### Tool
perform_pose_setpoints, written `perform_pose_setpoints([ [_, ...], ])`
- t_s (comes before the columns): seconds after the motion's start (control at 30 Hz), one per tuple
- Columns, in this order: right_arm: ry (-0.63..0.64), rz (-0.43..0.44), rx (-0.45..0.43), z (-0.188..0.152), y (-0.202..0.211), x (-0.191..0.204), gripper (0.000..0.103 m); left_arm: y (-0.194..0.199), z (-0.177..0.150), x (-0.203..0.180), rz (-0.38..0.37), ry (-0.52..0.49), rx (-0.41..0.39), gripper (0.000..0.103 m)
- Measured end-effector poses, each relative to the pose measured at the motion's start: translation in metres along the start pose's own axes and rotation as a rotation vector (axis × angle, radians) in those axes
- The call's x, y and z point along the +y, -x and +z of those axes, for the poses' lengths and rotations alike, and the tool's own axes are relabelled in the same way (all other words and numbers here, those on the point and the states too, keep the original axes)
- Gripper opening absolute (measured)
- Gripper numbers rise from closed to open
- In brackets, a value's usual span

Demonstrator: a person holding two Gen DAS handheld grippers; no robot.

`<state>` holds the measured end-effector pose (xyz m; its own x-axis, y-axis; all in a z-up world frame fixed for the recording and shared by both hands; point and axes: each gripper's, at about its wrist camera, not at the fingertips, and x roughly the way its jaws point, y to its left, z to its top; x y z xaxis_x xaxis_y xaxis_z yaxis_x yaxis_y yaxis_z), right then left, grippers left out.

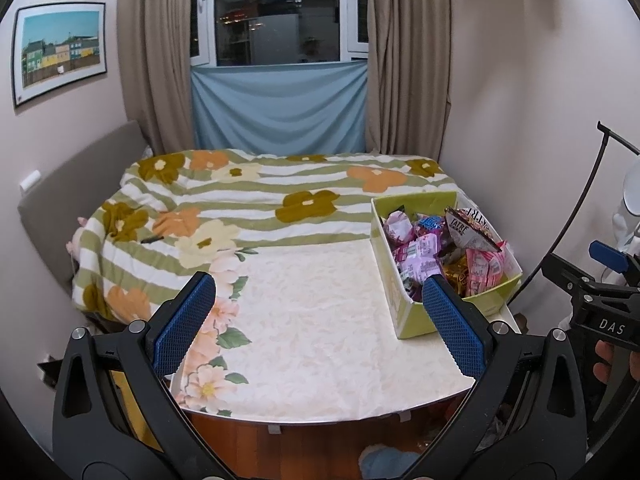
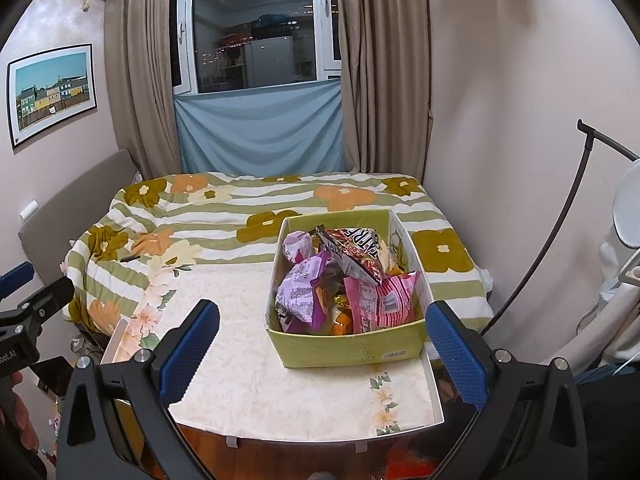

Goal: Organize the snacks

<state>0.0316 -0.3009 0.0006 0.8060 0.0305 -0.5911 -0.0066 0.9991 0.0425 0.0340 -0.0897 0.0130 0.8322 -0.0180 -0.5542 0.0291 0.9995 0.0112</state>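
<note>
A light green cardboard box (image 1: 404,312) (image 2: 344,346) stands on the right side of a small table. It is packed with snack packets: pink and purple bags (image 1: 416,256) (image 2: 302,292), a pink striped bag (image 2: 384,300) and a dark red bag (image 1: 470,228) (image 2: 356,252) on top. My left gripper (image 1: 316,324) is open and holds nothing, hanging over the near table area left of the box. My right gripper (image 2: 322,340) is open too, with the box's near wall between its blue fingers (image 2: 456,350) in that view, short of touching it.
The table carries a cream floral cloth (image 1: 320,340) (image 2: 248,364) and butts against a bed with a green striped flower blanket (image 1: 256,200) (image 2: 208,208). A wall and a black lamp stand (image 2: 560,224) lie to the right. Wooden floor (image 1: 320,452) shows below the table edge.
</note>
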Motion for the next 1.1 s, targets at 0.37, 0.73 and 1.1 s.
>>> perform_pose_setpoints([
  [0.37, -0.003, -0.003, 0.002, -0.0009, 0.0005, 0.0, 0.103, -0.0003, -0.0012, 0.0009, -0.004, 0.003, 0.005, 0.103],
  [0.73, -0.005, 0.0, 0.006, -0.0003, -0.0013, -0.0005, 0.103, -0.003, -0.003, 0.0001, 0.006, 0.006, 0.009, 0.103],
  [1.1, -0.01, 0.002, 0.002, -0.0003, -0.0047, -0.0002, 0.103, -0.0005, -0.0024, -0.0065, 0.052, -0.028, -0.024, 0.103],
])
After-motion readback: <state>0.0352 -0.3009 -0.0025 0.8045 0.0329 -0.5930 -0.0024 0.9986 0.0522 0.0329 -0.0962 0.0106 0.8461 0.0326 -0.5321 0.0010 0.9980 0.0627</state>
